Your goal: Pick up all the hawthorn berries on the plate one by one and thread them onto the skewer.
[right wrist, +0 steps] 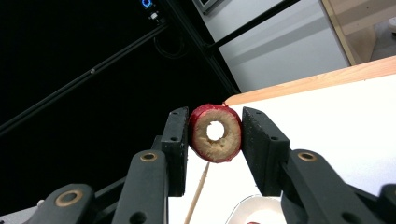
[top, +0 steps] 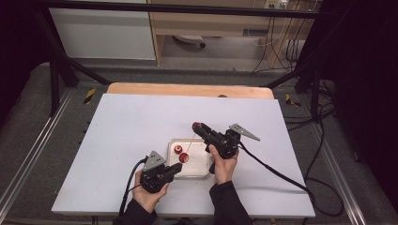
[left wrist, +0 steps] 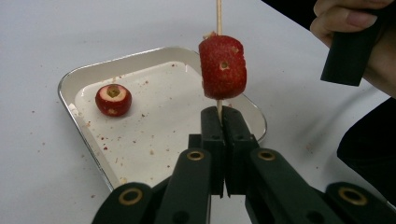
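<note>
A thin wooden skewer stands up from my left gripper, whose jaws are shut on its lower end. One red cored fruit piece is threaded on it just above the jaws. In the high view this gripper sits at the near edge of the small metal tray. Another red fruit piece lies in the tray. My right gripper is shut on a red ring-shaped fruit piece with a hole through its middle, held up near the skewer's top end.
The tray rests near the front middle of a white board on a wooden table. Red crumbs dot the tray floor and the board around it. Black cables trail off the right edge. Dark frame bars stand at the back.
</note>
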Motion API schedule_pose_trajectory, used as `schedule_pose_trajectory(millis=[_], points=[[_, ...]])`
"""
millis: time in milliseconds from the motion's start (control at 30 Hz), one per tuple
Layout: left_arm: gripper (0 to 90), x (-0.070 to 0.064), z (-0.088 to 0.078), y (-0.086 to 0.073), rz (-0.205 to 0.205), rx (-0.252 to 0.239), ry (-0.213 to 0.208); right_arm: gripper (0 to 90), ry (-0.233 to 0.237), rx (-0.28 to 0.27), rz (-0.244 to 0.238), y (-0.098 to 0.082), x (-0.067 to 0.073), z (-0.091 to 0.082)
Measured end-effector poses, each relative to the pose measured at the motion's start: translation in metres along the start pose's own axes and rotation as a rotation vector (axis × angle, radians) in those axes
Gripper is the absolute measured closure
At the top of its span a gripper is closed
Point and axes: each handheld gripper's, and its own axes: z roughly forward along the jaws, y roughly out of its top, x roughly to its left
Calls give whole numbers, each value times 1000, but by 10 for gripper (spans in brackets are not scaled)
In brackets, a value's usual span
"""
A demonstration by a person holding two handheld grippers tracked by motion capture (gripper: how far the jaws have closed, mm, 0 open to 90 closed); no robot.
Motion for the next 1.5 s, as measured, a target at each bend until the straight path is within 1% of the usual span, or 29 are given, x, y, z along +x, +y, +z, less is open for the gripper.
schedule_pose_trajectory(millis=[33,167,233,333,433,500,633,867,967,1100,1167,1333,1433,1500], points=[[884,0,0,0,-1,1,0,631,1,3,5,0,0,0],[884,0,0,1,-12,-5,0,631,1,3,-2,-2,-1,1],[884,0,0,1,-15,-9,6,631,4,6,10,-3,0,1],[884,-1,1,2,-33,-13,-1,631,5,5,10,-4,0,1],[884,-2,2,3,-36,-19,11,632,6,4,13,-5,0,2],[884,-2,3,3,-43,-26,12,632,7,5,12,-6,0,2],[884,-4,4,6,-54,-32,14,632,14,14,24,-9,0,2],[885,-2,9,6,-46,-15,19,634,14,28,18,-12,2,1],[885,-2,10,5,-36,-18,22,635,7,36,20,-13,3,0],[886,-2,9,5,-28,-23,23,636,6,47,44,-12,2,-1],[886,-2,9,5,-12,-30,33,637,7,50,59,-11,1,-2],[886,-5,10,5,-3,-37,28,639,14,50,102,-10,-1,-3],[886,-5,12,5,-8,-35,27,640,11,45,106,-10,-1,-3],[887,-4,12,6,-4,-35,34,641,9,44,104,-10,-1,-3]])
